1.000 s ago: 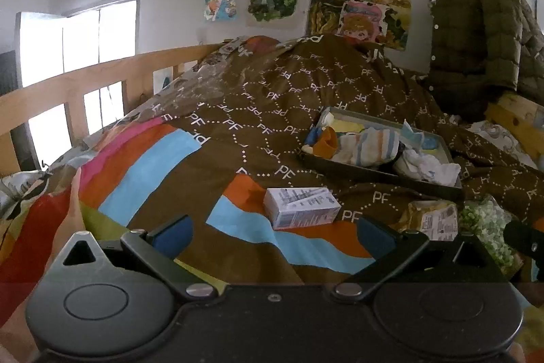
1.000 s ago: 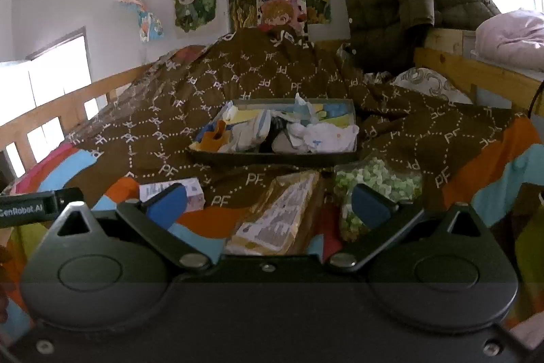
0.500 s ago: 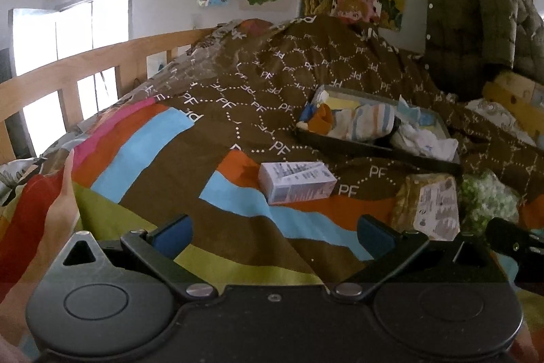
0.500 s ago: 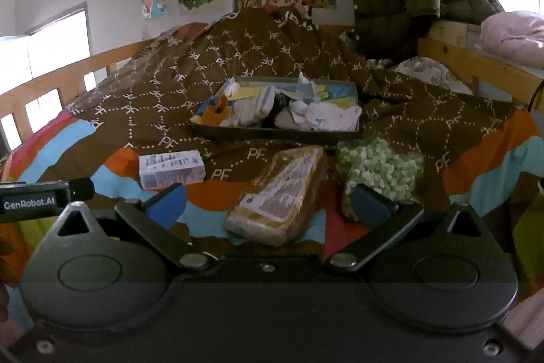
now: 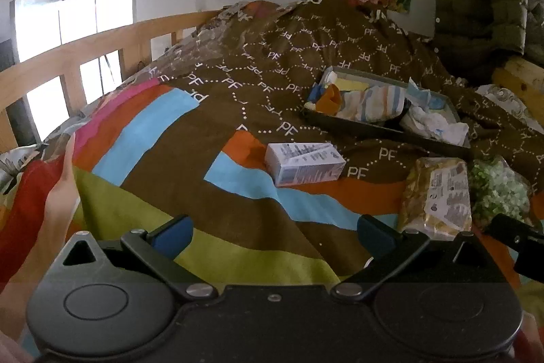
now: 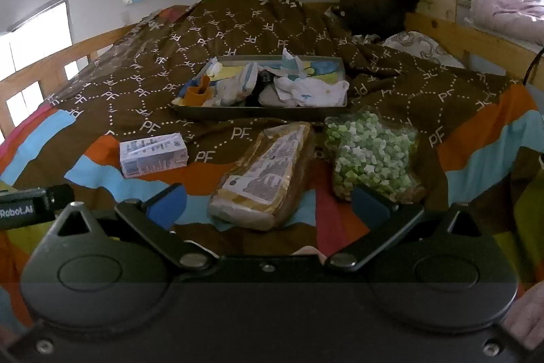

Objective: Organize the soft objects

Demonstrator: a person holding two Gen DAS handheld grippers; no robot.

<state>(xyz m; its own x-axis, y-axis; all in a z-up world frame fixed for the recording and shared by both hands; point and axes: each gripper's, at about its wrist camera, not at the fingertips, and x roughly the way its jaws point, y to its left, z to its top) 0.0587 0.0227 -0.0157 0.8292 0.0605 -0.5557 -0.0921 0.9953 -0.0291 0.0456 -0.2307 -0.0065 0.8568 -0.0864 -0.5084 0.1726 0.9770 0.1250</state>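
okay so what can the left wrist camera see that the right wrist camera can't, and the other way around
Only the left wrist view shows the person's bare forearm at the left edge and the whole window. Only the right wrist view shows the pink bedding on the wooden ledge. Both share the grey tray of small clothes, the white carton, the gold packet and the bag of green pieces on the quilt; each gripper, left gripper and right gripper, is open.

Left wrist view: low over quilt (image 5: 210,131), facing bedhead wall, offset left. Right wrist view: same heading, offset right, nearer the bags. Shared: tray (image 5: 387,128) (image 6: 261,109), carton (image 5: 304,164) (image 6: 153,154), both bags, posters
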